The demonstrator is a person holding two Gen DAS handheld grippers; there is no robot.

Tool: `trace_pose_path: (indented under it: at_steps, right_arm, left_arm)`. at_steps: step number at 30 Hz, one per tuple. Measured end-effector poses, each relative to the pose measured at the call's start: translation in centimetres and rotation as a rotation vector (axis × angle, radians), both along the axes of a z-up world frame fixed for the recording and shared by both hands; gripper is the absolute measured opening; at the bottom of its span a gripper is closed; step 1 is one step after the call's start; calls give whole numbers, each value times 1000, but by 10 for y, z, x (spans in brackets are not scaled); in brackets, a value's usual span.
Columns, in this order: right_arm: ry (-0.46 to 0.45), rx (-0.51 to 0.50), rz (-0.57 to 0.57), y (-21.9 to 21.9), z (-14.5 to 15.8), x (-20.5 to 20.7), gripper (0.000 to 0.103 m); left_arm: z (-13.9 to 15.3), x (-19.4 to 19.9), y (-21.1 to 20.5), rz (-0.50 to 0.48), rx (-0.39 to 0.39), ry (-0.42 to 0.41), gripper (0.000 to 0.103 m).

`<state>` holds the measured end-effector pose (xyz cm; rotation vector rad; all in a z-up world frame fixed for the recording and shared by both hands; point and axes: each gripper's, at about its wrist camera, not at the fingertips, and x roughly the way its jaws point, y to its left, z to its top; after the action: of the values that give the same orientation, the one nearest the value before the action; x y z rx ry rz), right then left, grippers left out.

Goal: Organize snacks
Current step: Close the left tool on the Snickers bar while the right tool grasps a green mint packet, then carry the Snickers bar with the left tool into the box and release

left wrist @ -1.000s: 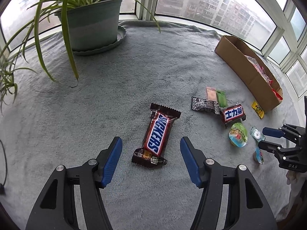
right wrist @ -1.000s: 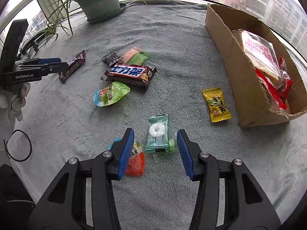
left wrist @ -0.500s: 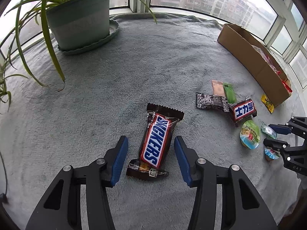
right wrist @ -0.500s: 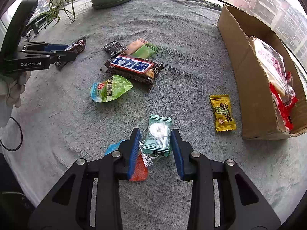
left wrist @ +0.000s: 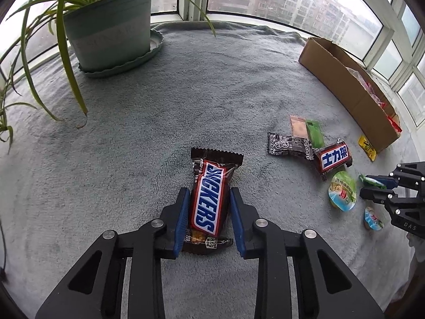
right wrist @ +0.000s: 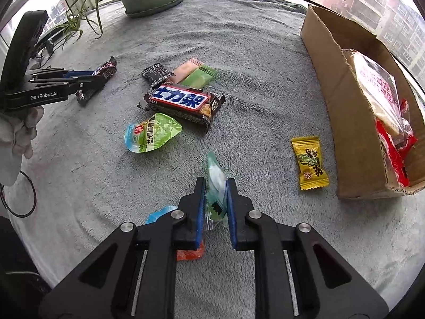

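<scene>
Lying lengthwise between the two blue pads, a Snickers bar [left wrist: 209, 199] is clamped at its lower half by the left gripper [left wrist: 208, 219], with the crimped top end of the wrapper projecting toward 12 o'clock over the grey blanket [left wrist: 132, 159] that covers the bench. A small green mint packet [right wrist: 216, 186] is pinched on edge in the narrowly closed right gripper [right wrist: 215, 207], its upper tip standing out past the fingertips toward 12 o'clock. Just beneath that gripper, at about 7 o'clock, a blue-and-orange jelly cup [right wrist: 183, 239] is partly hidden. Farther out at 11 o'clock a green jelly cup [right wrist: 152, 133] and a Chinese-labelled chocolate bar [right wrist: 183, 101] are seen close together, with a black wrapper [right wrist: 156, 73], a pink packet [right wrist: 186, 69] and a green packet [right wrist: 200, 77] behind them. A yellow candy [right wrist: 309, 162] is found at 2 o'clock, near the cardboard box [right wrist: 345, 111], in which several packets are already held. A potted plant [left wrist: 109, 26] stands at 11 o'clock in the left view.
</scene>
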<state>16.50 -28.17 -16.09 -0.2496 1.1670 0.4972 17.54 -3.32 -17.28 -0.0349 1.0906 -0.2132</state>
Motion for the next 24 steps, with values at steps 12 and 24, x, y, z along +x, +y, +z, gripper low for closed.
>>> trace_pose_path:
  at_steps: [12, 24]
  right_arm:
    - [1, 151, -84, -22, 12, 0, 13]
    - [-132, 208, -111, -36, 64, -6, 13]
  left_arm:
    - [1, -3, 9, 27, -44, 4, 27]
    - [37, -10, 6, 17, -105, -62, 27]
